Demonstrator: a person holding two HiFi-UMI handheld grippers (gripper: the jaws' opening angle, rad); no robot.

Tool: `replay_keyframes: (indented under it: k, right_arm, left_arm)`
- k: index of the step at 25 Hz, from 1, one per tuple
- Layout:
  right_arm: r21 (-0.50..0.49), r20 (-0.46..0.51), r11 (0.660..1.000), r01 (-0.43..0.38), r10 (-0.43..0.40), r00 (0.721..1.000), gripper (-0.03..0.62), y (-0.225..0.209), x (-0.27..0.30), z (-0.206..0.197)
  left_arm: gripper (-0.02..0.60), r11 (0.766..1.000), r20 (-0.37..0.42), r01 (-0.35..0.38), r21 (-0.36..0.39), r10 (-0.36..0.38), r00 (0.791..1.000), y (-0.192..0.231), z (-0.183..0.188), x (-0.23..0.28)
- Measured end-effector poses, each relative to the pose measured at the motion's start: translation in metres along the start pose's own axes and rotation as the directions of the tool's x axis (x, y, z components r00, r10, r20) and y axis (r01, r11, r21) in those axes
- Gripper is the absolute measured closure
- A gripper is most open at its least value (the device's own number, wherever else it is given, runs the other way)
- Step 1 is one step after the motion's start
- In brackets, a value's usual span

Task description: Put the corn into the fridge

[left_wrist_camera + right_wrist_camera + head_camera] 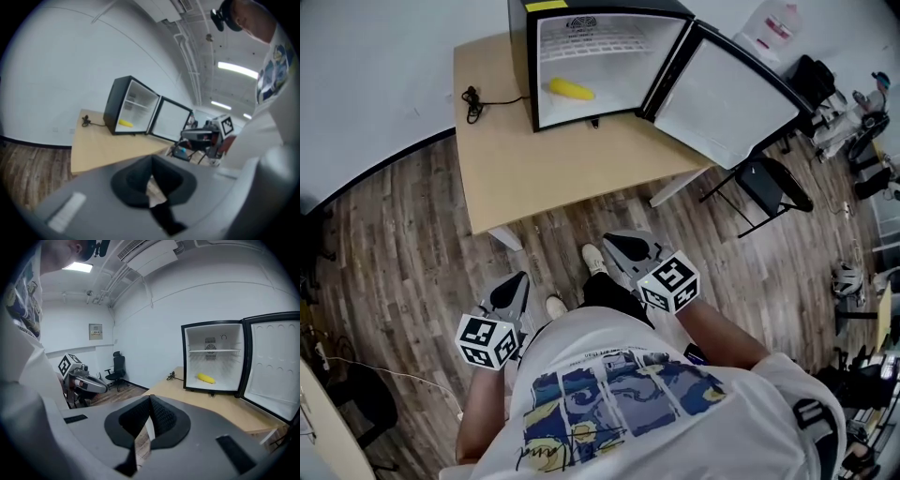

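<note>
A yellow corn cob (571, 89) lies on the floor of the small black fridge (517, 66), whose door (722, 103) stands swung wide to the right. The corn (125, 123) also shows in the left gripper view, and the corn (206, 378) in the right gripper view. The fridge sits on a light wooden table (544, 169). Both grippers hang close to the person's body, well short of the table. My left gripper (521, 277) is shut and holds nothing. My right gripper (609, 240) is shut too, with nothing between its pads.
A black cable (472, 101) lies coiled on the table left of the fridge. A black folding chair (764, 187) stands under the open door. A white jug (773, 28) stands behind the door. An office chair (117, 366) stands by the far wall. The floor is wood plank.
</note>
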State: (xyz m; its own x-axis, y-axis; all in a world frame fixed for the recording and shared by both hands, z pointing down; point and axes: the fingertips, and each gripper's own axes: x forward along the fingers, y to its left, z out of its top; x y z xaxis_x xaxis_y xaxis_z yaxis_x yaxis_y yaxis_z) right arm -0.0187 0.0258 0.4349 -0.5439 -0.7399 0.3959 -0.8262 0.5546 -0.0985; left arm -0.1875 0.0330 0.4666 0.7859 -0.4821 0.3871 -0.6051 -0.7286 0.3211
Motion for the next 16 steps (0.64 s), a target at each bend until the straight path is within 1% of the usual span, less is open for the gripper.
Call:
replay_keyframes:
  k: [5, 9, 12, 16]
  right_arm:
    - [0.003, -0.011, 1.0, 0.002, -0.002, 1.0, 0.583, -0.006, -0.012, -0.006]
    - [0.004, 0.012, 1.0, -0.011, 0.011, 1.0, 0.583, -0.017, -0.023, -0.006]
    - [-0.016, 0.023, 1.0, -0.021, 0.021, 1.0, 0.583, -0.032, -0.039, -0.007]
    - [-0.035, 0.027, 0.999, -0.023, 0.024, 0.999, 0.583, -0.062, -0.068, -0.008]
  left_arm:
    - [0.572, 1.0, -0.001, 0.013, 0.01, -0.013, 1.0, -0.009, 0.0, 0.015]
    - [0.572, 1.0, 0.0, -0.004, 0.023, 0.004, 1.0, -0.019, 0.004, 0.028]
    - [0.572, 0.999, -0.003, -0.017, 0.028, 0.017, 1.0, -0.033, 0.009, 0.046]
    - [0.572, 0.999, 0.0, -0.023, 0.037, 0.023, 1.0, -0.063, 0.026, 0.083]
